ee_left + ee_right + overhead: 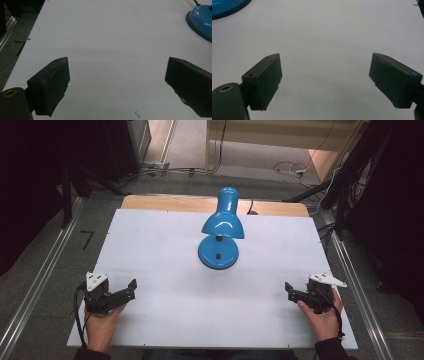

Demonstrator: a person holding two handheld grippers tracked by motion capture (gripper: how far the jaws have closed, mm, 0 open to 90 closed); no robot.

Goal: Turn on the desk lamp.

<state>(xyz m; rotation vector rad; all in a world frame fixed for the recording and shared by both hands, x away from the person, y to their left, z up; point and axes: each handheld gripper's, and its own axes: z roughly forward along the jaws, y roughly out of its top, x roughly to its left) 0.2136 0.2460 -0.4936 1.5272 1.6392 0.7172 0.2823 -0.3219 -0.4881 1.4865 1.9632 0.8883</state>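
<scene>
You hold the left gripper (pixel 131 289) and right gripper (pixel 290 292) low at the table (pixel 160 245) corners, jaws spread and empty, apparently leaving the central blue lamp (pixel 221 230) unobstructed.

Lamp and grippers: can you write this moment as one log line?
lamp: upright, mid-table | left gripper: open, empty | right gripper: open, empty

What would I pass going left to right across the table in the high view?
Left gripper → blue lamp → right gripper, all over the white table.
</scene>
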